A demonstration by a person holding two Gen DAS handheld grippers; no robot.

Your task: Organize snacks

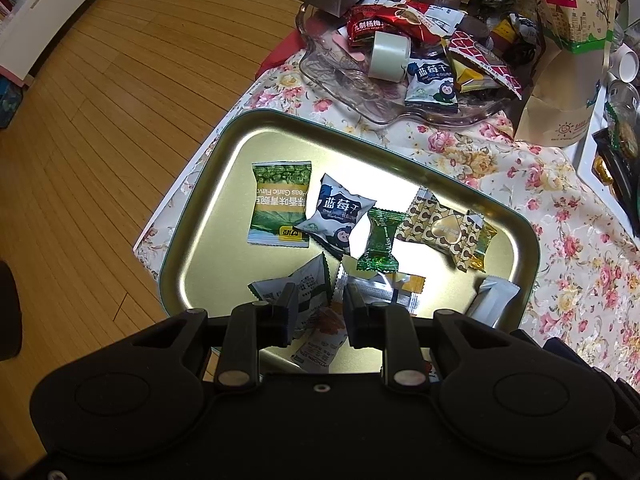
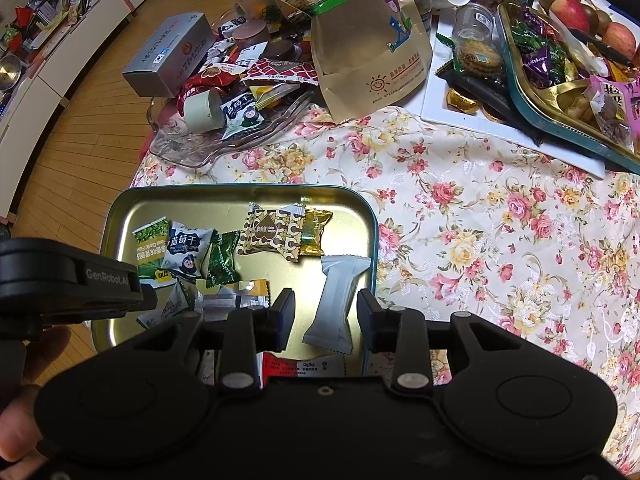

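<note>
A gold tin tray (image 1: pixel 208 216) with a teal rim (image 2: pixel 372 240) lies on the floral cloth and holds several wrapped snacks: a green pea packet (image 1: pixel 280 208), a blueberry packet (image 1: pixel 340 210), a green candy (image 1: pixel 380 242), a brown heart-print packet (image 1: pixel 440 230) and a white bar (image 2: pixel 336 300). My left gripper (image 1: pixel 318 312) is open and empty over the tray's near part. My right gripper (image 2: pixel 326 320) is open and empty, its fingers either side of the white bar and above it. A clear glass dish (image 1: pixel 360 96) behind the tray holds more snacks.
A grey box (image 2: pixel 168 56), a paper bag (image 2: pixel 360 40) and a tape roll (image 2: pixel 202 110) crowd the back. A second tray of sweets (image 2: pixel 560 72) and apples (image 2: pixel 568 12) sit at the right. The table's left edge drops to wood floor (image 1: pixel 100 120).
</note>
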